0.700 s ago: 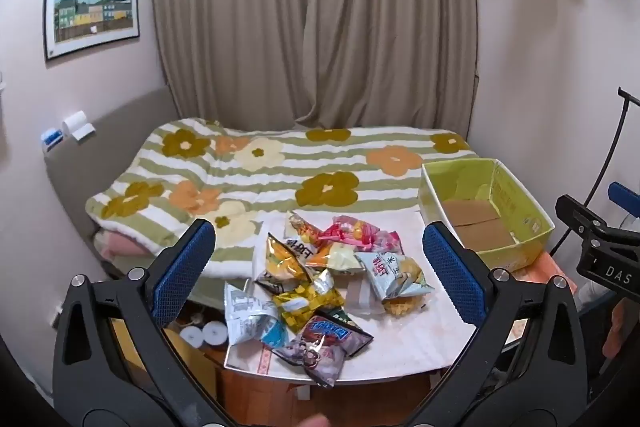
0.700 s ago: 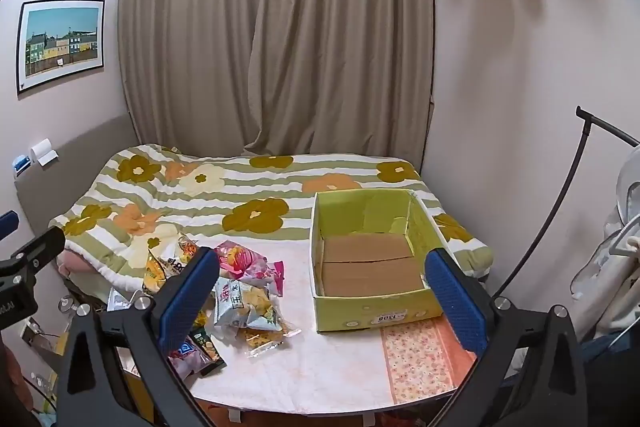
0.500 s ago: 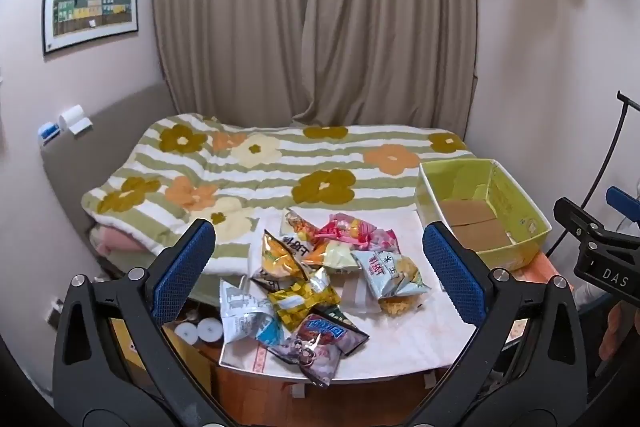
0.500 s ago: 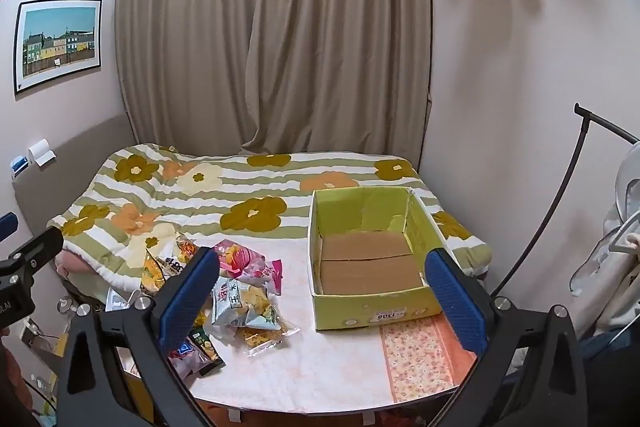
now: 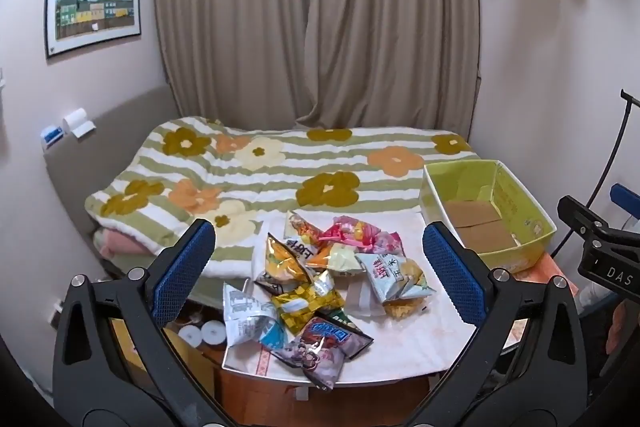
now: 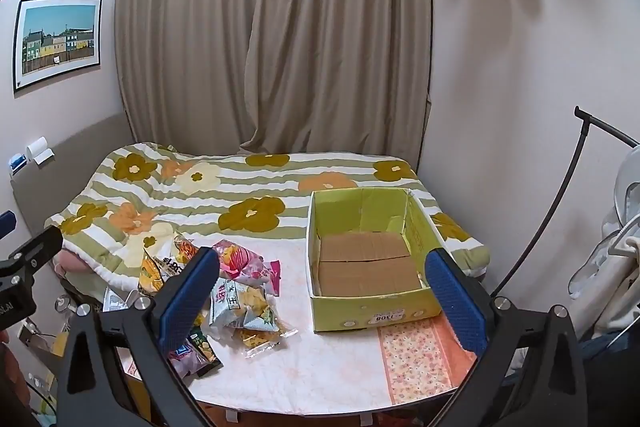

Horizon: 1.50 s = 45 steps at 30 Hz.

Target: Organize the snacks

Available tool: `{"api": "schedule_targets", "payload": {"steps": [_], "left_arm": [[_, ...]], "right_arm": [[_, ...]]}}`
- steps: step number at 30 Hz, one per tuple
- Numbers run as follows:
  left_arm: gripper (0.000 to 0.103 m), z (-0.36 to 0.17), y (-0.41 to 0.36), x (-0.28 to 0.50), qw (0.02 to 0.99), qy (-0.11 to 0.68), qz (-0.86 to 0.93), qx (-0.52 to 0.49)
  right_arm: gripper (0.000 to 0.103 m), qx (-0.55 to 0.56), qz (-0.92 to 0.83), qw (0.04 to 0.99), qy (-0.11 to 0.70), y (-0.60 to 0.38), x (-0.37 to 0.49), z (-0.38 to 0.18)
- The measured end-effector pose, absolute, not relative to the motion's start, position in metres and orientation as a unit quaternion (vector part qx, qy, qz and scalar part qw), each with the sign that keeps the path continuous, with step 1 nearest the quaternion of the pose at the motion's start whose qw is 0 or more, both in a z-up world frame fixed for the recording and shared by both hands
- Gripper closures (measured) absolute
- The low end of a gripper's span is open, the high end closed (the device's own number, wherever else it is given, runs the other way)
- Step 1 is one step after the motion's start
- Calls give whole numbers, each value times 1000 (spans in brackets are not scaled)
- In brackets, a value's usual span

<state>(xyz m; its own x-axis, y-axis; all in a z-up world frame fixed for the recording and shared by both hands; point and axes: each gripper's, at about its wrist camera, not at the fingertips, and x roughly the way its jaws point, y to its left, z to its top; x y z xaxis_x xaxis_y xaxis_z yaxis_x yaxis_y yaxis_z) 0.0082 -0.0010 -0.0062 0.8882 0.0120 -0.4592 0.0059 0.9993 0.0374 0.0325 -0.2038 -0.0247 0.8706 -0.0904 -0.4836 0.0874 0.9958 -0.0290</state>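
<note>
A pile of several snack bags [image 5: 320,279] lies on the left part of a small white-covered table [image 5: 404,351]; the pile also shows in the right wrist view [image 6: 236,291]. A green cardboard box [image 6: 372,267] stands empty on the table's right, also in the left wrist view [image 5: 488,211]. My left gripper [image 5: 320,275] is open and empty, held above and short of the pile. My right gripper [image 6: 320,299] is open and empty, held above the table's front between the pile and the box.
A bed with a flowered striped blanket [image 5: 280,171] lies right behind the table. Curtains [image 6: 272,47] hang behind it. A black stand [image 6: 560,195] and hanging clothes [image 6: 616,259] are at the right. Small round items [image 5: 200,333] sit low, left of the table.
Both views have shifted slightly; the table and bed sit a little higher in frame. Both grippers stay open. Nothing on the table has moved.
</note>
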Motion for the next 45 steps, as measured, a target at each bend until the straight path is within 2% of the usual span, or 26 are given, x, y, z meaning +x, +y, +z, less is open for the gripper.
{"api": "schedule_targets", "payload": {"steps": [45], "left_arm": [[0,-11,0,27,966,260,4,17]], "right_arm": [[1,1,-41,966,254,-195,42,-30]]}}
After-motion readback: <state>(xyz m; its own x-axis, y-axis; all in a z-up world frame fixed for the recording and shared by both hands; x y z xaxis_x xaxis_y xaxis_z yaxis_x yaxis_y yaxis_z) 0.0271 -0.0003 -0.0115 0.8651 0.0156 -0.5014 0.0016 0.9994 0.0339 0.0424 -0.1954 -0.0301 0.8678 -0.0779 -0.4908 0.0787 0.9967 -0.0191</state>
